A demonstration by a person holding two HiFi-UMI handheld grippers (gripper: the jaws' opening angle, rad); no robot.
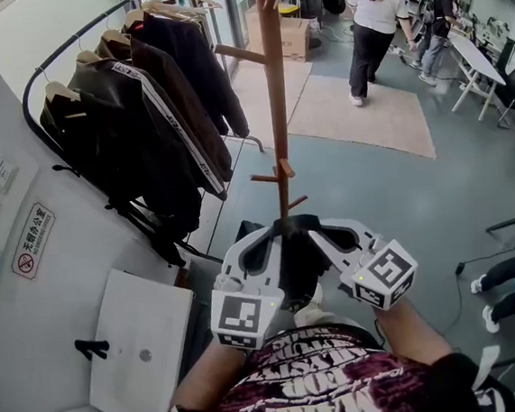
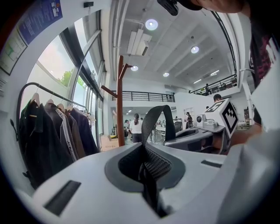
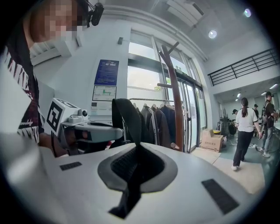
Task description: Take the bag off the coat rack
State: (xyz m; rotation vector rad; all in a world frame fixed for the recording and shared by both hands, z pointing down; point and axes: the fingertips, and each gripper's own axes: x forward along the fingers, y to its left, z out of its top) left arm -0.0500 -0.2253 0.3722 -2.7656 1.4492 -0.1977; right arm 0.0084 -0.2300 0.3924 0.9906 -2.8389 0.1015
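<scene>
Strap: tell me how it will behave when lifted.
Probably floppy: the strap arches in a loop between the left gripper and right gripper. Likely not slippery: it looks like matte webbing, and both grippers are shut on it.

Woven cloth bag strap (image 2: 147, 128); smooth wood coat rack (image 1: 275, 90).

An open office hall: people (image 1: 374, 28) are standing around white tabletops (image 1: 477, 54) far right, jackets (image 1: 137, 131) are hanging left beside tall windows (image 2: 53, 65).
</scene>
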